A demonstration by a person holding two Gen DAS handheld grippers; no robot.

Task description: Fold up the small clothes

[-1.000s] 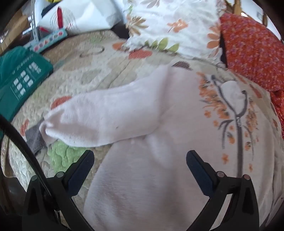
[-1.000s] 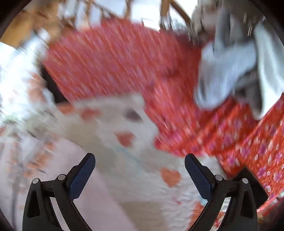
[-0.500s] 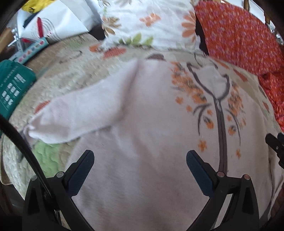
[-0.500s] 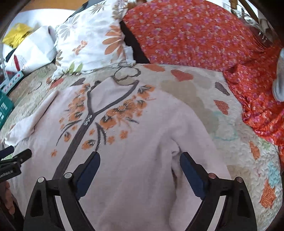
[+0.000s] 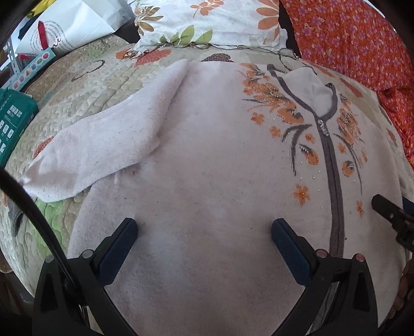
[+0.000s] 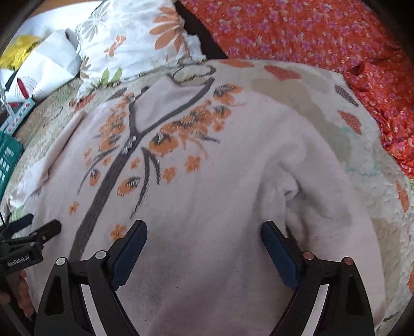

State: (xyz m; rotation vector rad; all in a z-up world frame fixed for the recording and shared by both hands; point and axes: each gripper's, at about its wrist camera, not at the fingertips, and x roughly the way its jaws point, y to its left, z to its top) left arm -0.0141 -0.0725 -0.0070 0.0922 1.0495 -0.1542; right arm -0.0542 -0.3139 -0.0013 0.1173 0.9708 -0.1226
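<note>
A pale pink zip-up sweater [image 5: 212, 160] [image 6: 233, 181] with a grey zipper and orange flowers lies face up on a quilted bed cover [image 5: 85, 85] [image 6: 362, 160]. One sleeve [image 5: 103, 144] stretches out to the left; the other sleeve [image 6: 323, 206] lies folded along the body. My left gripper [image 5: 204, 230] hovers open over the sweater's lower left part, nothing between its fingers. My right gripper [image 6: 204, 232] hovers open over the lower right part, near the folded sleeve. Each gripper's tip shows at the edge of the other's view.
A white floral pillow [image 5: 207, 23] [image 6: 134, 44] and an orange-red flowered cloth [image 5: 362, 46] [image 6: 310, 33] lie beyond the sweater. A green box [image 5: 13, 124], a white bag [image 5: 64, 25] and a coloured strip [image 5: 31, 69] sit at the left edge of the bed.
The right gripper swung down from the orange cloth to hover over the sweater. The left gripper drifted right, from over the outstretched sleeve to over the sweater's body. Both stayed open.
</note>
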